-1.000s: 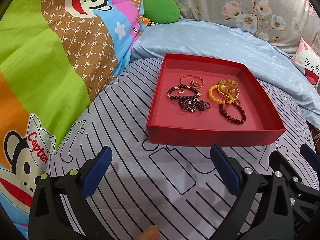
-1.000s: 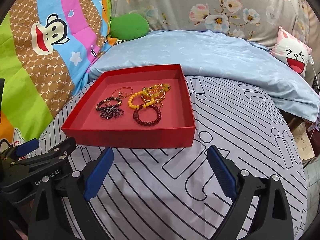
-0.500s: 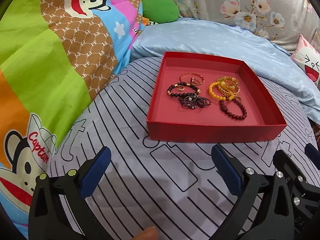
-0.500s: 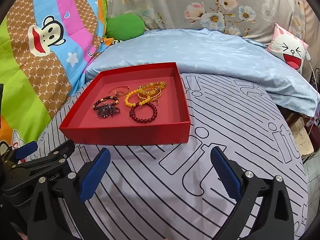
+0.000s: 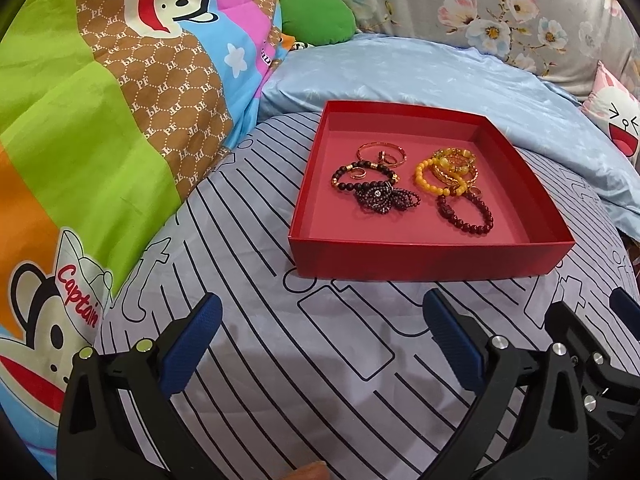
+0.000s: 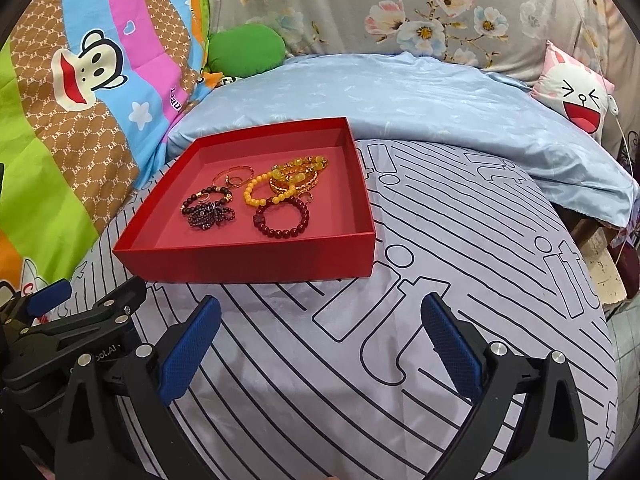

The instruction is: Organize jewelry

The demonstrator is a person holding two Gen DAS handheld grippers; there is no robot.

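Observation:
A shallow red box (image 5: 424, 266) (image 6: 256, 260) sits on a striped grey bed sheet. In it lie a dark red bead bracelet (image 5: 466, 212) (image 6: 282, 220), a yellow bead bracelet (image 5: 434, 184) (image 6: 260, 194), gold bangles (image 5: 456, 166) (image 6: 298, 174), a black bead bracelet (image 5: 362, 178) (image 6: 204, 200), a dark purple beaded piece (image 5: 380, 198) (image 6: 210, 214) and thin rose-gold rings (image 5: 382, 154) (image 6: 232, 176). My left gripper (image 5: 320, 344) is open and empty, short of the box's front wall. My right gripper (image 6: 320, 344) is open and empty, beside it to the right.
A colourful monkey-print quilt (image 5: 100, 120) rises on the left. A light blue pillow (image 6: 400, 100) lies behind the box, with a green cushion (image 6: 246, 50) and a white cartoon cushion (image 6: 576, 96) farther back. The bed's right edge (image 6: 600, 280) drops off.
Both grippers have drawn back a little from the box, which now looks slightly farther away. The jewelry has not moved and both grippers stay open.

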